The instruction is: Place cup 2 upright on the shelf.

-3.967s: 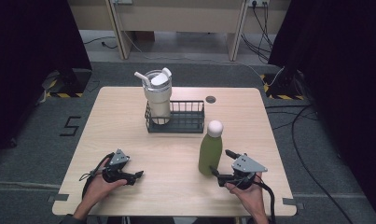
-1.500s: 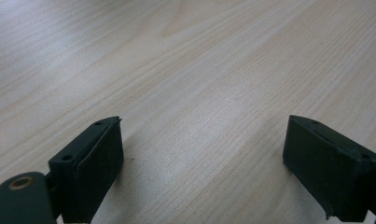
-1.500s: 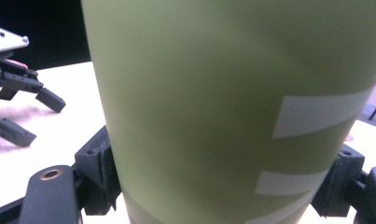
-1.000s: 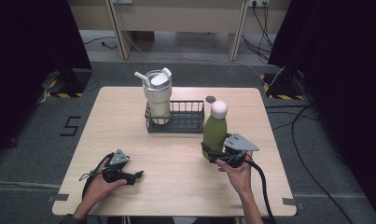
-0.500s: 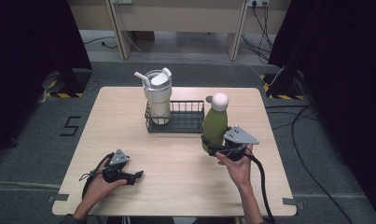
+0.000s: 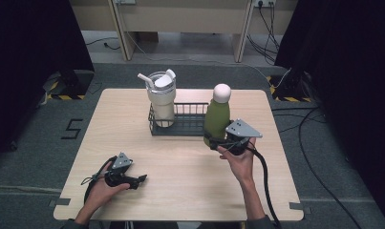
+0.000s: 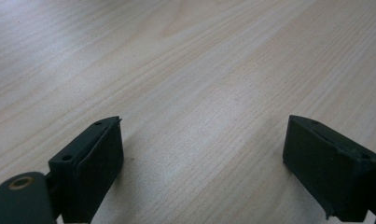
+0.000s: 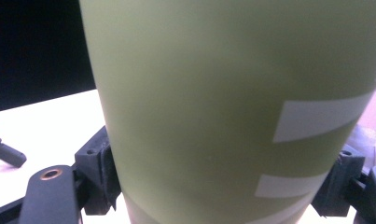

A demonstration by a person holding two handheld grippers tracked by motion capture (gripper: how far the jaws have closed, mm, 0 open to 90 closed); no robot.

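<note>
A green bottle (image 6: 217, 118) with a round pale cap hangs upright above the table, just right of the black wire basket (image 6: 190, 125). My right gripper (image 6: 218, 142) is shut on its lower body; in the right gripper view the green bottle (image 8: 232, 102) with white stripes sits between both jaws. A cream tumbler (image 6: 161, 98) with lid and straw stands in the basket's left end. My left gripper (image 6: 138, 180) rests on the table near the front left, open, with bare wood between its pads (image 7: 99, 156).
The wooden table (image 6: 133, 143) stands on a grey floor, dark curtains on both sides. Cables trail on the floor at the right (image 6: 319, 143). A small dark round hole in the tabletop is hidden behind the bottle.
The right gripper has lifted the green bottle off the table and carried it up and towards the basket's right end. The left gripper has stayed still.
</note>
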